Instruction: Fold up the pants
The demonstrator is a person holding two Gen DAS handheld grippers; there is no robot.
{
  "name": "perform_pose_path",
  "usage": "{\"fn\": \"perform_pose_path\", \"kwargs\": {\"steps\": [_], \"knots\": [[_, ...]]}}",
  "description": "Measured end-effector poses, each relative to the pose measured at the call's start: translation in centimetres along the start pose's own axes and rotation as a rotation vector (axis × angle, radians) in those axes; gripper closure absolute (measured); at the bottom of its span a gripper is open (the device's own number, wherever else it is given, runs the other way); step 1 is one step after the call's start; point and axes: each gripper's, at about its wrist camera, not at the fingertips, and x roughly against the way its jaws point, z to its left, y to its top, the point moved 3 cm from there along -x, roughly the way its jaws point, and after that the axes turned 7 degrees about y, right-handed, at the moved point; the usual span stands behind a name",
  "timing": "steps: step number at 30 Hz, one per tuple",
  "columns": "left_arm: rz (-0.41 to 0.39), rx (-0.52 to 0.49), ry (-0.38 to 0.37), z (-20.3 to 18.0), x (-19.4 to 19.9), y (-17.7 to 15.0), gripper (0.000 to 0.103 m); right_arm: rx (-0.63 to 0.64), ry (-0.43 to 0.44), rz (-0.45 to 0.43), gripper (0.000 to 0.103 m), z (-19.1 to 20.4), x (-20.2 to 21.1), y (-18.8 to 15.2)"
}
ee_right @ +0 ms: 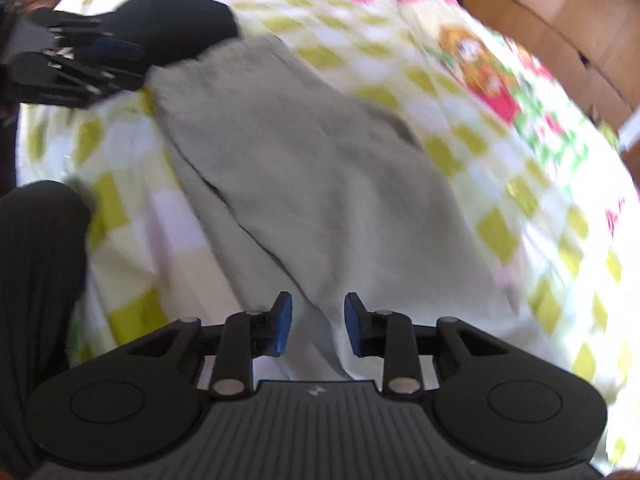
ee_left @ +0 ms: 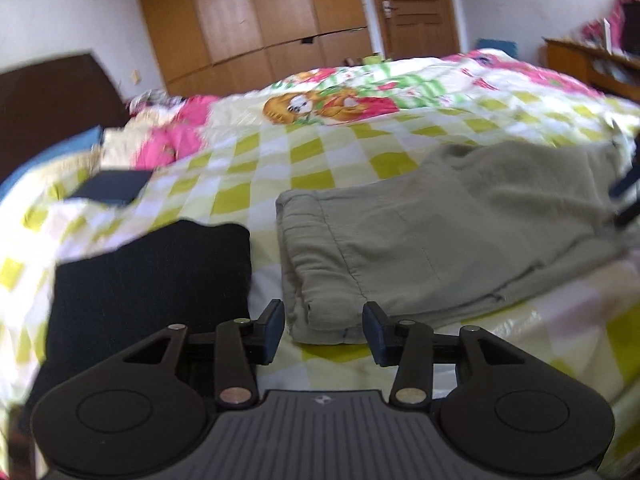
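Grey-green pants (ee_left: 460, 232) lying partly folded on the bed (ee_left: 280, 168), beside a dark folded garment (ee_left: 152, 280). Soft, light, limp cloth, likely to sag: best pinched at the layered hem edge. Left gripper (ee_left: 324, 330) fingers parted, empty; right gripper (ee_right: 318, 324) fingers narrowly parted over cloth, not gripping. Checked quilt yielding; wooden wardrobe (ee_left: 256, 12) behind.

I saw bare checked bedspread (ee_left: 260, 168) beyond the pants (ee_left: 460, 232); a black folded garment (ee_left: 152, 280) crowded their left.

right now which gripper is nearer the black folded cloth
Left. The left gripper sits just beside the black folded cloth; the right gripper is at the grey pants' far end.
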Motion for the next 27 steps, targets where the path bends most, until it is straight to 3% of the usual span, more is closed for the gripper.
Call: {"fn": "perform_pose_path", "kwargs": {"steps": [2, 4, 6, 7, 8, 12, 18, 19, 22, 27], "knots": [[-0.012, -0.083, 0.030, -0.6, -0.7, 0.2, 0.046, 0.028, 0.035, -0.018, 0.064, 1.2, -0.8, 1.1], [0.001, -0.172, 0.066, -1.2, -2.0, 0.3, 0.047, 0.051, 0.069, -0.035, 0.065, 2.3, -2.4, 2.8], [0.007, -0.255, 0.074, -1.4, -3.0, 0.0, 0.053, 0.081, 0.098, -0.062, 0.064, 3.4, -3.7, 4.2], [0.010, -0.279, 0.069, -1.4, -3.1, 0.0, 0.063, 0.097, 0.113, -0.076, 0.065, 4.0, -4.4, 5.0], [0.014, -0.286, 0.063, -1.2, -3.1, 0.0, 0.074, 0.109, 0.119, -0.085, 0.065, 4.5, -5.0, 5.7], [-0.002, -0.243, 0.070, -0.2, -2.9, 0.3, 0.084, 0.126, 0.127, -0.114, 0.066, 6.4, -8.1, 8.7], [-0.032, -0.141, -0.004, 1.4, -1.2, 0.2, 0.080, 0.219, 0.101, -0.149, 0.064, 8.8, -10.1, 11.4], [-0.042, -0.146, -0.015, 1.4, -0.8, 0.1, 0.075, 0.240, 0.081, -0.148, 0.067, 9.1, -10.5, 11.6], [-0.065, -0.216, 0.000, 0.8, -0.3, -0.4, 0.058, 0.201, 0.078, -0.137, 0.076, 8.7, -10.8, 12.2], [-0.094, -0.378, -0.014, -1.4, -0.8, -0.9, 0.055, 0.083, 0.140, -0.134, 0.088, 7.4, -9.5, 12.8]]}}
